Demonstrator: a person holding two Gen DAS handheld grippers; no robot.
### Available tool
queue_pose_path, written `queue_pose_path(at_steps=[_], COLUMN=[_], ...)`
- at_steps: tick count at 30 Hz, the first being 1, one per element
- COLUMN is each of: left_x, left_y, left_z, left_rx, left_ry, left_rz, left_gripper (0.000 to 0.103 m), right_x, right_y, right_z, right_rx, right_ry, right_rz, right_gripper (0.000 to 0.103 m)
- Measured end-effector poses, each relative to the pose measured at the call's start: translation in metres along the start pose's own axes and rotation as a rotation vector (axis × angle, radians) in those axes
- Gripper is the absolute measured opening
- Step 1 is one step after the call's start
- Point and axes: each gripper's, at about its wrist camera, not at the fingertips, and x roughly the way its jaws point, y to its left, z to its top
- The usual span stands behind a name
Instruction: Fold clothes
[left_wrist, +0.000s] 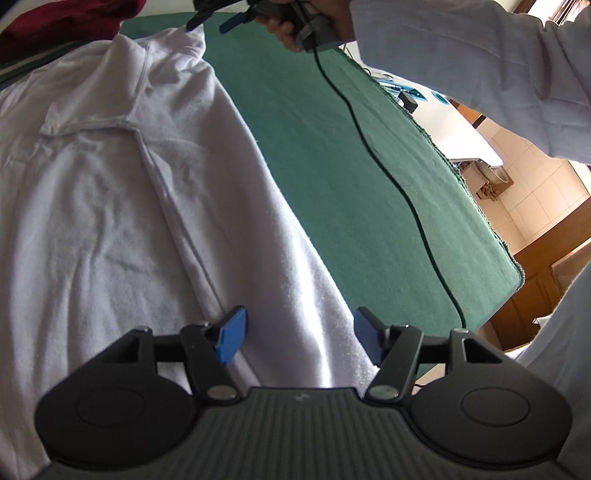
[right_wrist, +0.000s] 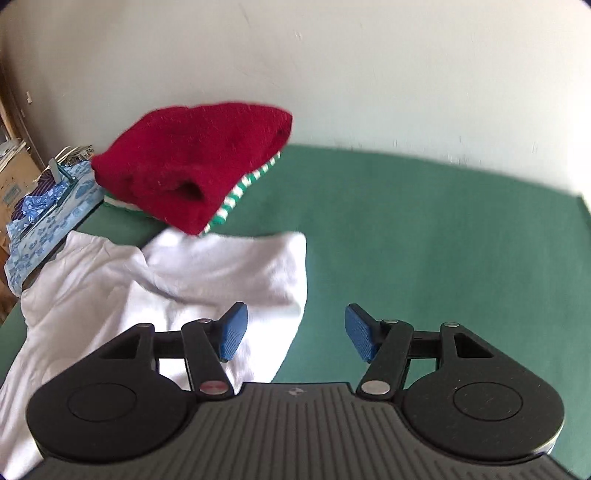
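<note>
Both tongs, left gripper (left_wrist: 299, 338) and right gripper (right_wrist: 295, 332), gape empty over the white garment (left_wrist: 110, 221); probably mid-fold, next regrasp an edge.

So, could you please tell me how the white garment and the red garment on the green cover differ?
The white garment lies spread long across the green cover, partly folded lengthwise; the red garment is already a compact folded bundle.
The white garment rests directly on the cover; the red garment sits on top of a green-and-white striped piece.
The white one looks thin and smooth, the red one thick and fuzzy.
Neither is held by a gripper.
</note>
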Motion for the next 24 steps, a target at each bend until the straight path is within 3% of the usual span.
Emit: queue_pose_path(at_steps=[3,5,7,10,17,20,24], left_x=[0.001,0.002,0.003,0.006,0.014,0.014,0.016], left_y=[-0.003,-0.007,-0.01,-0.016,-0.027,-0.029,-0.03], left_z=[0.0,0.0,0.001,0.004,0.005,0.004,0.004], left_rx=[0.001,0.004,-0.003,-0.003,0.073,0.088,0.108], left_ry=[0.003,0.003,0.003,0.009,0.014,0.023,0.03], left_rz=[0.009,0.013,-0.003,-0.058,-0.072,-0.077,-0.101], left_gripper=[0.069,0.07,0.066,0.066,0.076,0.076,0.08], right_x=[0.012,0.013,0.015,0.017,0.033,0.03,-0.019], right_y=[-0.005,-0.009,-0.005,0.001,0.002,0.0,-0.014], right_z=[-0.004,-0.006,-0.004,0.004,0.007,0.004,-0.005], right_rx=[0.08,0.096,0.084,0.047,-0.073,-0.127,0.02], right_ry=[0.024,0.037,0.035,0.009,-0.031,-0.044,-0.146], right_rz=[0.059,0.08,0.066,0.009,-0.142,-0.264,-0.114], right_gripper=[0.062,0.055,0.013,0.007,0.006,0.002,0.016])
